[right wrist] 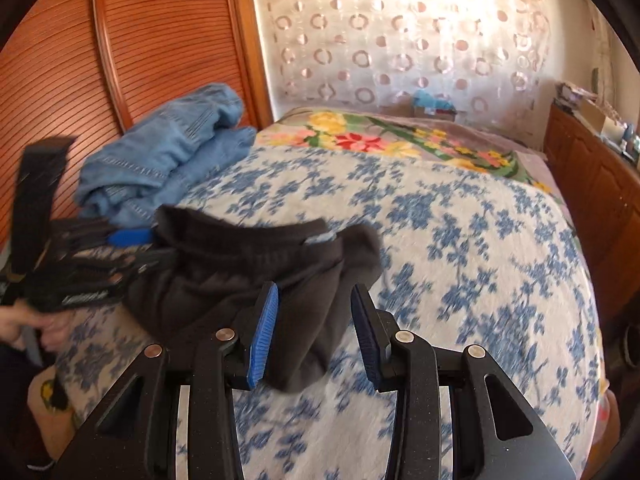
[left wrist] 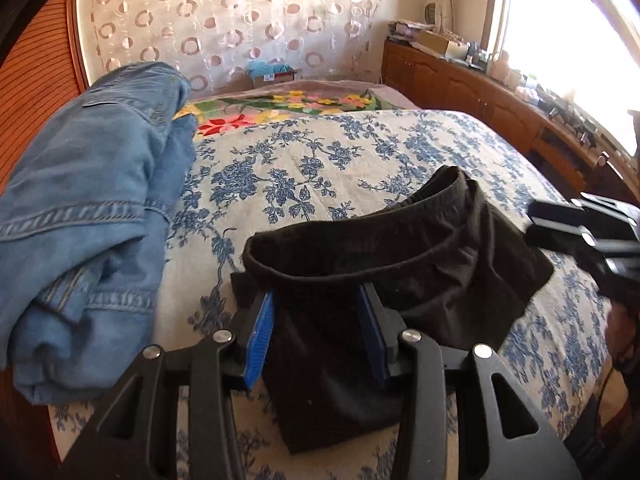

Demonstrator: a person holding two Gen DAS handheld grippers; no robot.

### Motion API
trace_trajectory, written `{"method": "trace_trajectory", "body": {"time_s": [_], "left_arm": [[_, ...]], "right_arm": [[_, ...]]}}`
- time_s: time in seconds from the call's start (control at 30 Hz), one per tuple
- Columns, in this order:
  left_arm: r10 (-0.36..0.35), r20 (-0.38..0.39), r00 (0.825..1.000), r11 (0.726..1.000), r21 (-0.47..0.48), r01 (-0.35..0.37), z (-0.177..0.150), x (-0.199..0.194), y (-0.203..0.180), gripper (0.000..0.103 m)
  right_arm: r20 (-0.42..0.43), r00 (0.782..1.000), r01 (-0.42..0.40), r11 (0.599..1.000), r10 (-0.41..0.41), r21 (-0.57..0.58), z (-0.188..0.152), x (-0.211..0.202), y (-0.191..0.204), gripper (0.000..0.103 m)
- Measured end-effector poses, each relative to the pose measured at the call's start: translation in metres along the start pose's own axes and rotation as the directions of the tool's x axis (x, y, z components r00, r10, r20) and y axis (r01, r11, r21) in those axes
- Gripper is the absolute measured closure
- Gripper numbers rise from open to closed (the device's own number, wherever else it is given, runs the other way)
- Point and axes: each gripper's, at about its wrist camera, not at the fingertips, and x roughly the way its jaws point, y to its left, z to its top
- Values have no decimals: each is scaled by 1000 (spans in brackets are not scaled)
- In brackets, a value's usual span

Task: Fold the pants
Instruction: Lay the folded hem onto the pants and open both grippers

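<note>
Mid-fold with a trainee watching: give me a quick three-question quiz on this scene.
1. Pick one: what lies left of the pants in both views? A) jeans B) towel C) pillow
2. True or false: the right tool has its jaws shut tight.
3. Fill in: the bedspread under the pants has a flower print in the colour ___.
Key: 1 A; 2 false; 3 blue.

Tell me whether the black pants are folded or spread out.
Folded: the black pants lie as a compact layered bundle on the bedspread, waistband on top.
</note>
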Motion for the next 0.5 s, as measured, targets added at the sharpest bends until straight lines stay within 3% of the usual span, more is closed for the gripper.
{"method": "trace_trajectory", "body": {"time_s": [0.2, 0.5], "left_arm": [[71, -35, 997, 997, -16, -72, 12, 19, 7, 62], [31, 39, 999, 999, -38, -29, -2, -15, 12, 60]], "right_arm": [[-15, 1000, -23, 1000, 23, 1, -15, -3, 5, 65], [-32, 998, -51, 998, 50, -32, -37, -9, 15, 65]]}}
